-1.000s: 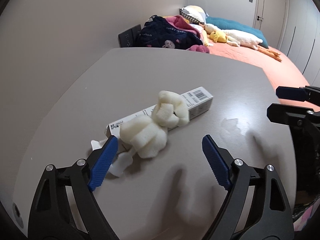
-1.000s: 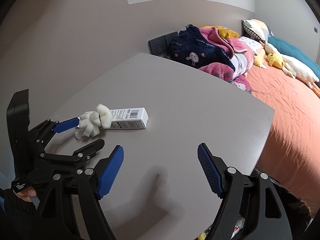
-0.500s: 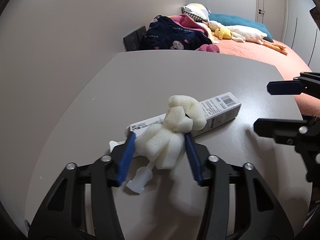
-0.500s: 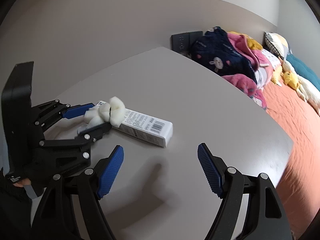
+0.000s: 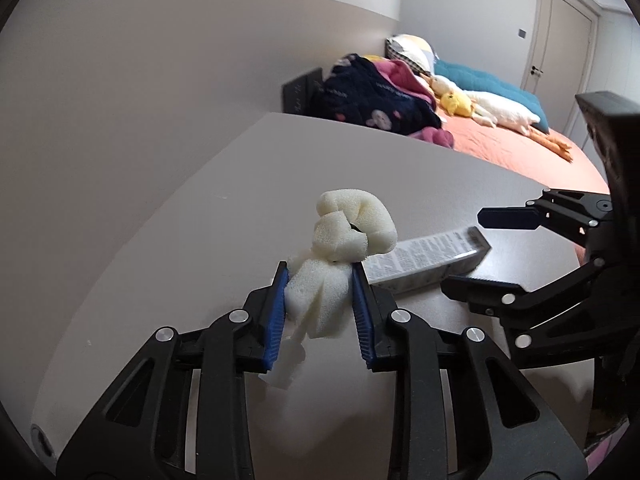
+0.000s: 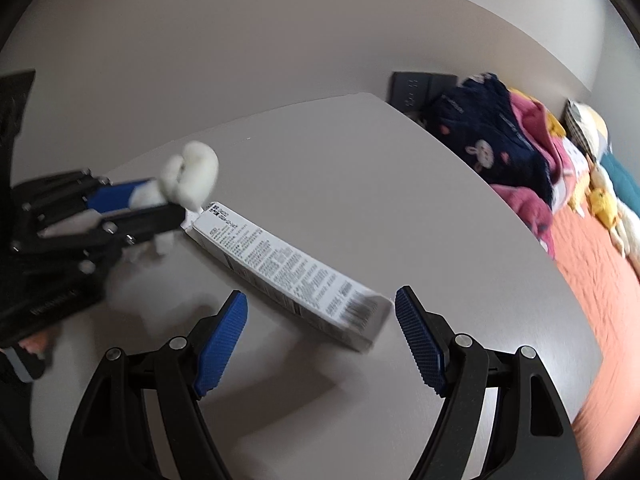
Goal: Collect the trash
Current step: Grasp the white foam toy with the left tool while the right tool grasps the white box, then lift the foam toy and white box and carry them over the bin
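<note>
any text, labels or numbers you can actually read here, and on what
Nothing can be quoted for certain.
White box: rows of small print and a barcode at its near end, too small and blurred to read.
Navy blanket: a short line of pale lettering, too small to read.
Left gripper body: faint pale lettering, blurred.

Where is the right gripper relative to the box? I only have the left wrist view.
Observer: The right gripper is open. The box's barcode end lies between its jaws, not gripped.
Operator: And the box's other end? The foam hides it from me.
Observer: It lies on the table just below the foam, beside the left gripper, whose jaws have just been closing on the foam.
Operator: Anything behind that gripper?
Observer: Part of the hand holding it shows at the picture's lower left edge.
</note>
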Action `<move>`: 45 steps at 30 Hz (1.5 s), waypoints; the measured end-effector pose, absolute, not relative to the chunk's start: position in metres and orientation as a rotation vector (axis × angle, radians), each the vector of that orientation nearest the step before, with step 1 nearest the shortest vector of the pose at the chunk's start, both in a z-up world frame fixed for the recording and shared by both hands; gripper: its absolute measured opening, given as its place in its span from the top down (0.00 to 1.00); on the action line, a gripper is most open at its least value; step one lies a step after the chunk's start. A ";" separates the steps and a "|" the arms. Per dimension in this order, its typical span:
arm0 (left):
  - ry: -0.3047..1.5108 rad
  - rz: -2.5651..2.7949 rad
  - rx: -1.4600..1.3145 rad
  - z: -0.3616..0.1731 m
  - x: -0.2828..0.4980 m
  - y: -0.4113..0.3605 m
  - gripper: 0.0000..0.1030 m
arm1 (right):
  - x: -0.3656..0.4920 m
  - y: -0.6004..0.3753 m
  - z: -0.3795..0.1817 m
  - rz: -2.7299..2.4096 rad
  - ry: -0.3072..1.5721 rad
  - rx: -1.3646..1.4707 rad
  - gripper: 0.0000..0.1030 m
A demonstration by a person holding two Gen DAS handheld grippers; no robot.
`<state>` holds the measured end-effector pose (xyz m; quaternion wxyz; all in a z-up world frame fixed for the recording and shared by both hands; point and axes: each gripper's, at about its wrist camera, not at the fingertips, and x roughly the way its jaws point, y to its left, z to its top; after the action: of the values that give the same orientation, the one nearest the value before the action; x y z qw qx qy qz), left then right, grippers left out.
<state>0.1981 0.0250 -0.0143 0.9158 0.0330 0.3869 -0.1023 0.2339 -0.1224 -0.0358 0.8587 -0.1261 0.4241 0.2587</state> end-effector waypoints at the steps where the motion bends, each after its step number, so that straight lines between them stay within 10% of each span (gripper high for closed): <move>1: 0.798 -0.207 0.065 -0.014 0.198 0.027 0.71 | 0.236 -0.120 -0.037 0.548 0.889 -0.276 0.25; 8: 0.803 -0.178 0.048 -0.015 0.199 0.040 0.71 | 0.248 -0.101 -0.045 0.593 0.888 -0.360 0.27; 18: 0.818 -0.165 0.026 -0.017 0.195 0.043 0.71 | 0.237 -0.086 -0.052 0.713 0.942 -0.411 0.73; 45: 0.780 -0.188 0.003 0.019 0.116 0.011 0.71 | 0.147 -0.138 0.017 0.653 0.867 -0.178 0.73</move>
<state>0.1165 0.0108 0.0186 0.9206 0.0014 0.3795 -0.0916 0.1472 -0.1376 0.0171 0.8525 -0.0847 0.4119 0.3105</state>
